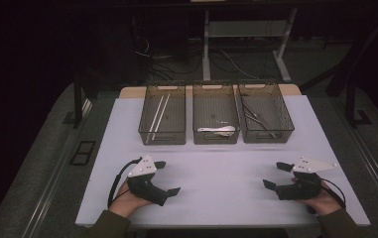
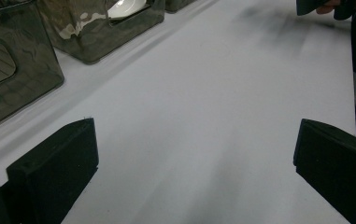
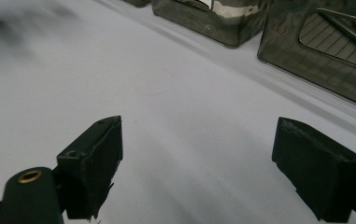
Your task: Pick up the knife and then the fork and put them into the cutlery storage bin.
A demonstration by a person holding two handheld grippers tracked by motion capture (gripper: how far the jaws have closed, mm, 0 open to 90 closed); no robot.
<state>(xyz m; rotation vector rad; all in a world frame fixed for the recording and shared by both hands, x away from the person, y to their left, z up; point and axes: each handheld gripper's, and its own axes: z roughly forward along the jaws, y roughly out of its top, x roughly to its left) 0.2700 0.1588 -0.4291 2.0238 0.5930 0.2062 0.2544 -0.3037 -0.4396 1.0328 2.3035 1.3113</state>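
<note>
Two black two-jaw grippers, left gripper (image 1: pixel 167 177) and right gripper (image 1: pixel 277 175), are being rested on the white table (image 1: pixel 216 193), jaws spread and empty, so no step is being worked yet; a reach towards the three smoky clear plastic bins (image 1: pixel 215 136) is likely being called for next.

1. Left bin (image 1: pixel 162 115): smoky clear plastic, upright, touching the middle bin's left side; two white sticks (image 1: pixel 157 113) lie lengthwise inside.
2. Middle bin (image 1: pixel 216 114): same make; a white spoon (image 1: pixel 218 129) lies at its near end.
3. Right bin (image 1: pixel 266 113): beside the middle bin's right; thin metal tools (image 1: pixel 256 116) lie inside.
</note>
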